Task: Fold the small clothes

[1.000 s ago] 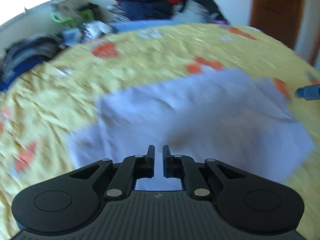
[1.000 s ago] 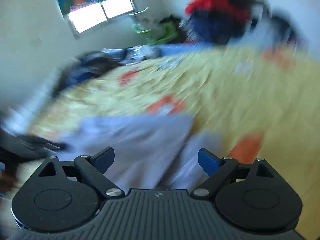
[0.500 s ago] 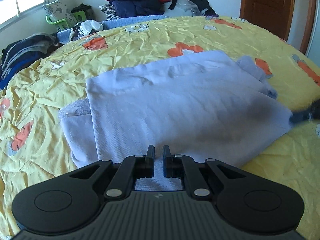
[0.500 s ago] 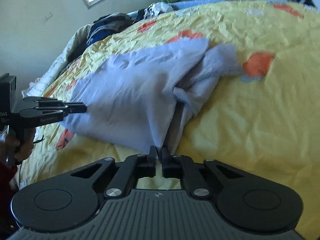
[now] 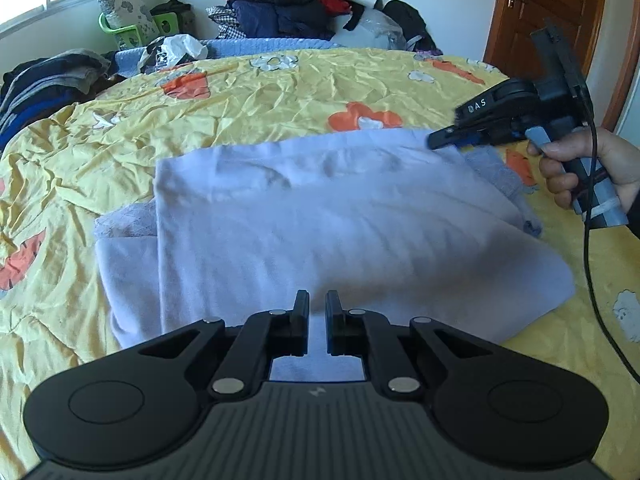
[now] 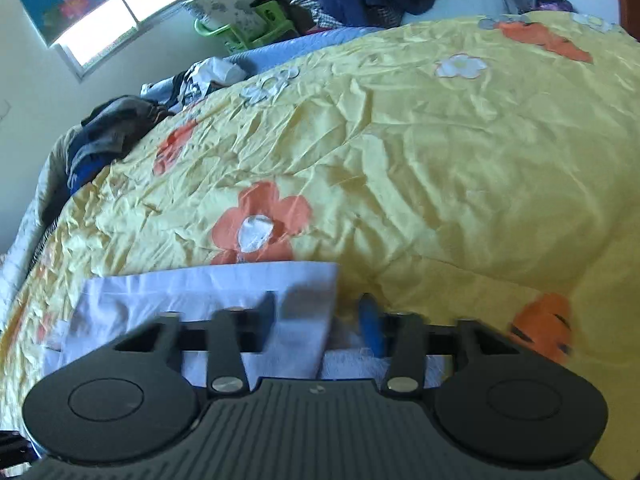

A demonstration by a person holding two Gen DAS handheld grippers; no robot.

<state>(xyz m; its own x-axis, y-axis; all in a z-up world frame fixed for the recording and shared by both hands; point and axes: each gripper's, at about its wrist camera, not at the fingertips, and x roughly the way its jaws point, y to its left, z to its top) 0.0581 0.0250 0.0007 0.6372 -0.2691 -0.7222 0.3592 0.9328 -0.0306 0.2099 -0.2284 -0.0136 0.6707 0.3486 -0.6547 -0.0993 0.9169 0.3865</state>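
A lavender garment (image 5: 340,220) lies folded on the yellow flowered bedspread (image 5: 280,92), with a fuzzy under-layer poking out at its left and right sides. My left gripper (image 5: 317,312) is shut at the garment's near edge, and pale cloth shows in the slit between its fingers. My right gripper (image 5: 436,141), held by a hand (image 5: 580,168), hovers at the garment's far right corner. In the right wrist view, blurred, the right gripper (image 6: 320,316) stands open with the garment's corner (image 6: 200,292) lying beneath and between its fingers, not pinched.
Piles of clothes (image 5: 288,4) are heaped at the far end of the bed, and more dark clothes (image 5: 48,80) lie at its left edge. A green basket (image 5: 132,28) stands by the window. A brown door (image 5: 560,12) is at the right.
The right gripper left the garment's near right corner and moved to its far right corner; its jaws went from shut to apart. The left gripper stayed shut at the near edge.
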